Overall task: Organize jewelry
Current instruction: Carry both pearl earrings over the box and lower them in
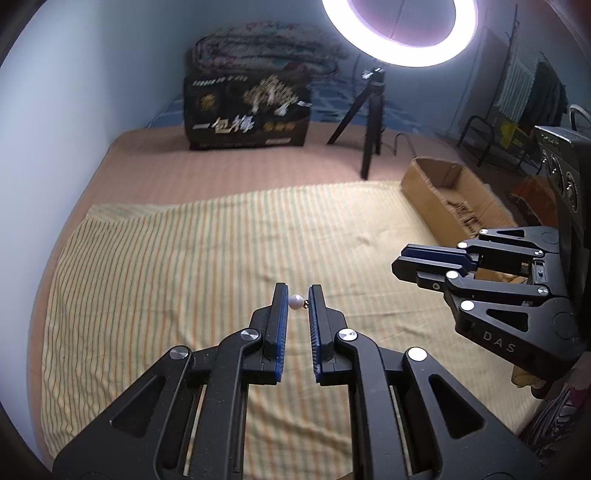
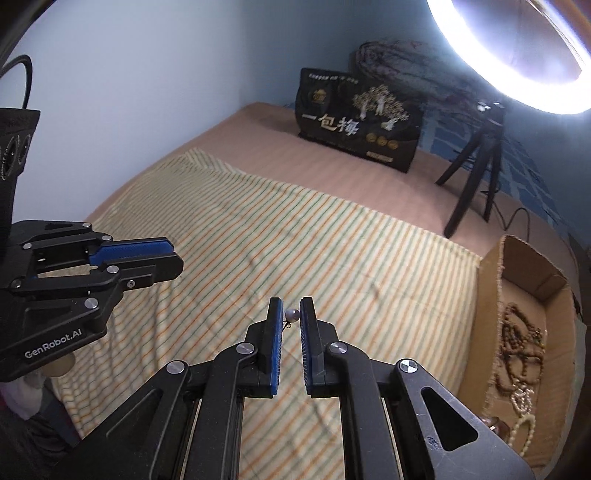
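Striped cloth (image 1: pixel 192 266) covers the bed under a ring light (image 1: pixel 399 33). Both grippers hang above it, fingers nearly closed. The left gripper (image 1: pixel 298 301) pinches a white pearl (image 1: pixel 294 301) at its fingertips; the right gripper (image 2: pixel 291 314) pinches a greyish pearl (image 2: pixel 291 315). Beaded necklaces (image 2: pixel 517 343) lie in the cardboard box (image 2: pixel 491 273) at the cloth's right edge.

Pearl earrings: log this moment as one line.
left gripper: shut on pearl earring | right gripper: shut on second pearl earring | cardboard box: holds bead necklaces

Striped cloth (image 1: pixel 184 266) on bed (image 1: pixel 221 166)
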Demonstrator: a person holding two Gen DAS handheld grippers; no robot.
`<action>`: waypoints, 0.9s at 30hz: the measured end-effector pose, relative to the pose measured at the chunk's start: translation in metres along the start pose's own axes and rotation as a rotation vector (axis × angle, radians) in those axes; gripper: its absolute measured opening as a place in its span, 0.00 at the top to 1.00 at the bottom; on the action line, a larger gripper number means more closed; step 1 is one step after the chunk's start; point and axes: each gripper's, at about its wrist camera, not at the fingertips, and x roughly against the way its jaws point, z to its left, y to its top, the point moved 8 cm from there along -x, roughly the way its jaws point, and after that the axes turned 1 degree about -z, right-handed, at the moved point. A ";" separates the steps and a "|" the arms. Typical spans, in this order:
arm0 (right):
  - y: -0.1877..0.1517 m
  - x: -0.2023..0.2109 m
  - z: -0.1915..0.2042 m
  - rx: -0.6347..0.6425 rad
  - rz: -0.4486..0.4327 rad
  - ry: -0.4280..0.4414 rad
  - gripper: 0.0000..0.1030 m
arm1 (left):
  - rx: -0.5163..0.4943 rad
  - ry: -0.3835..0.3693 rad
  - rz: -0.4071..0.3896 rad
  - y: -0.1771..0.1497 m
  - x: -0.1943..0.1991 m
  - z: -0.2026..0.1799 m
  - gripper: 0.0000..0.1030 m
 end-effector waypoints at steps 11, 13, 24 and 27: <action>-0.010 0.056 -0.041 -0.068 -0.069 -0.051 0.92 | -0.055 -0.063 -0.064 0.030 0.009 -0.059 0.91; -0.013 0.062 -0.048 -0.073 -0.073 -0.068 0.92 | -0.066 -0.076 -0.077 0.036 0.011 -0.071 0.91; -0.030 0.105 -0.095 -0.146 -0.117 -0.132 0.92 | -0.098 -0.146 -0.101 0.059 0.001 -0.128 0.91; -0.036 0.118 -0.111 -0.175 -0.130 -0.150 0.92 | -0.106 -0.167 -0.103 0.066 -0.005 -0.146 0.91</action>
